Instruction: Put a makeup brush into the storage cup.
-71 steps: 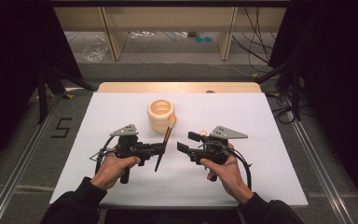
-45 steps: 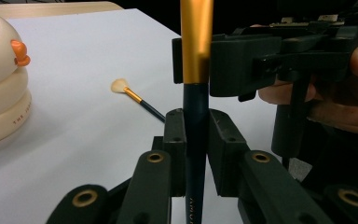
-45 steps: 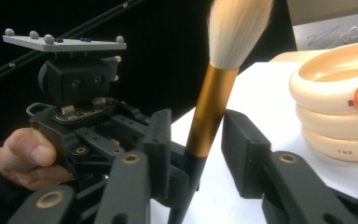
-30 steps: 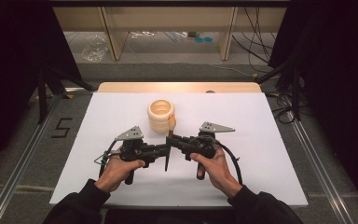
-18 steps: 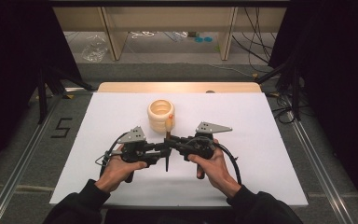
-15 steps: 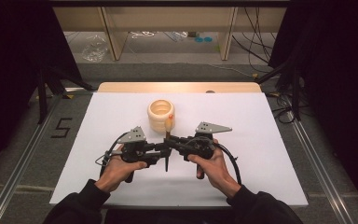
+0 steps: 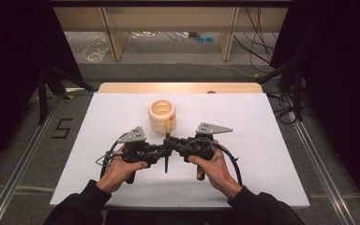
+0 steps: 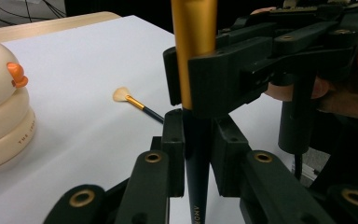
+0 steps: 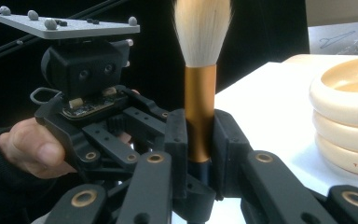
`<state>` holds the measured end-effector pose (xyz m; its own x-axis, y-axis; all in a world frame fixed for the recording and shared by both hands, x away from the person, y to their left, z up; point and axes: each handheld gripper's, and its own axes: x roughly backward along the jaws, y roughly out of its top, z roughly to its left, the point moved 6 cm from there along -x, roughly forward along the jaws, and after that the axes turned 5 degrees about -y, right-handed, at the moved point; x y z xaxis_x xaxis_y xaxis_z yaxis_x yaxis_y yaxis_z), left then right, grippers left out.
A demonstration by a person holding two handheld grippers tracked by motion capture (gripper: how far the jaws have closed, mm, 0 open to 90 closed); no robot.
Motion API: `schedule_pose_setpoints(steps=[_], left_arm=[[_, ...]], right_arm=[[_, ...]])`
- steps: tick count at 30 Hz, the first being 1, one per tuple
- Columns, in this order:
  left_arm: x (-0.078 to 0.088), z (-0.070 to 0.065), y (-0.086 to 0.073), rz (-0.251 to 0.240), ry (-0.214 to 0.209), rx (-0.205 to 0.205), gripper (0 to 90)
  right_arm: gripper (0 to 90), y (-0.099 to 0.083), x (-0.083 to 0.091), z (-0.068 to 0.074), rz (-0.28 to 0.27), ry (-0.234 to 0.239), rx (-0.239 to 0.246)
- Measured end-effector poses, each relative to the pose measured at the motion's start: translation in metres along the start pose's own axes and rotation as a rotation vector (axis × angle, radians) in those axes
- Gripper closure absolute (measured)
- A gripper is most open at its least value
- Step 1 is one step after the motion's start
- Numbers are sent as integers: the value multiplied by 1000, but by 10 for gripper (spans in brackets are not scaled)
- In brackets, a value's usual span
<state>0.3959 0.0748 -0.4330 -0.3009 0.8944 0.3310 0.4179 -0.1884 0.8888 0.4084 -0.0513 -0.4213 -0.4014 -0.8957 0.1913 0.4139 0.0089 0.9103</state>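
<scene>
Both tongs have come together since a moment ago, when they were well apart, and now meet near the middle of the white surface [image 7: 262,140]. Just behind them sits a cream ringed pot [image 7: 161,115] with an orange knob. A small fan brush [image 8: 137,103] lies flat on the surface beyond the pot. The left tongs [image 7: 161,151] are closed on the dark lower handle of a big brush [image 9: 199,93]. The right tongs [image 7: 174,144] are closed on its gold band. It stands upright, with fluffy pale bristles on top.
</scene>
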Motion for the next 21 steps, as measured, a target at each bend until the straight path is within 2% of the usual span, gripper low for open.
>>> schedule_pose_setpoints(steps=[2,5,7,8,11,13,14,15,16,19,21], left_arm=[[0,1,0,-2,11,-4,780],[1,6,-1,0,26,-1,780],[3,11,0,-11,55,1,781],[3,11,0,-11,55,1,781],[9,25,3,-36,109,13,781],[10,28,4,-43,121,11,781],[13,33,6,-49,134,-1,781],[14,36,8,-54,146,-6,781],[15,38,9,-57,149,-17,781],[18,45,12,-74,179,-4,781],[19,50,15,-81,196,-6,781]], right_arm=[[758,1,0,0,-4,4,-7],[557,3,2,-2,2,-26,-21],[502,8,7,-3,-17,-44,-11],[502,8,7,-3,-17,-44,-11],[411,15,22,-10,-49,-91,40],[382,16,29,-13,-42,-133,60],[361,16,31,-15,-42,-154,78],[343,15,35,-16,-17,-167,84],[328,15,37,-19,-23,-185,92],[271,12,44,-26,-6,-245,128],[263,10,50,-28,-2,-268,142]])
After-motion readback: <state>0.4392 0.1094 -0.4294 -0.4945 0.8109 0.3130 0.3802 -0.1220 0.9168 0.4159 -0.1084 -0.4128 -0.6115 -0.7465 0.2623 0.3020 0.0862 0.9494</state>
